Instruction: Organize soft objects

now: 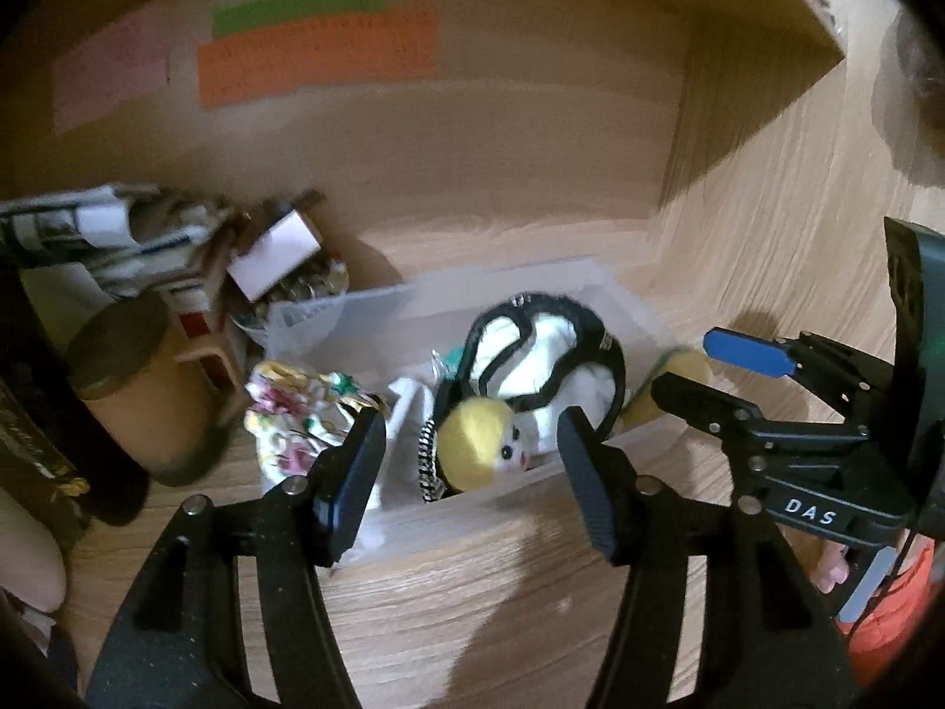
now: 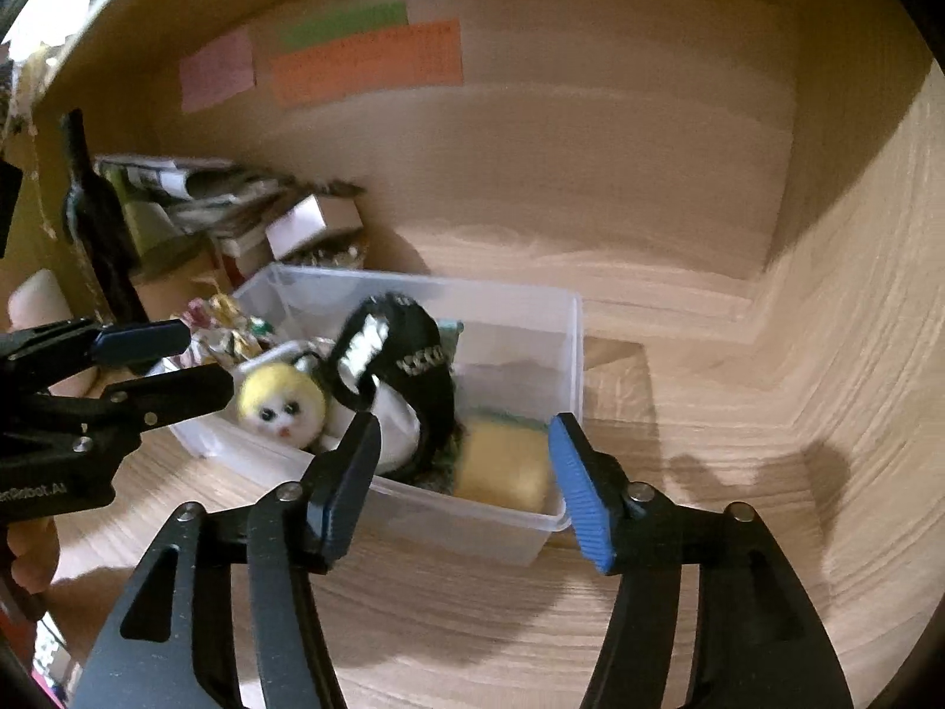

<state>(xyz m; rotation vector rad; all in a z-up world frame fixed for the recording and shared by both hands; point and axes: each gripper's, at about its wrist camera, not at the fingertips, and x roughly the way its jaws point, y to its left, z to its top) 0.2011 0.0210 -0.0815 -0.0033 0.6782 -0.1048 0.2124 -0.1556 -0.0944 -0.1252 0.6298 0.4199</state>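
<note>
A clear plastic bin (image 2: 567,366) stands on the wooden desk and holds soft things: a yellow-headed plush toy (image 2: 282,407), a black-and-white cap (image 2: 407,366), a yellow sponge (image 2: 502,467) and a floral cloth (image 1: 295,413) over its left end. The plush (image 1: 478,443) and cap (image 1: 549,360) also show in the left wrist view. My left gripper (image 1: 466,472) is open and empty just before the bin (image 1: 366,307). My right gripper (image 2: 463,484) is open and empty at the bin's near right corner; it also shows in the left wrist view (image 1: 703,372).
Behind the bin to the left are stacked papers (image 1: 106,230), a small box (image 1: 277,254), a brown jar (image 1: 130,378) and a dark bottle (image 2: 94,212). Coloured notes (image 2: 366,59) are stuck on the wooden back wall. A wooden side panel (image 2: 856,295) rises at the right.
</note>
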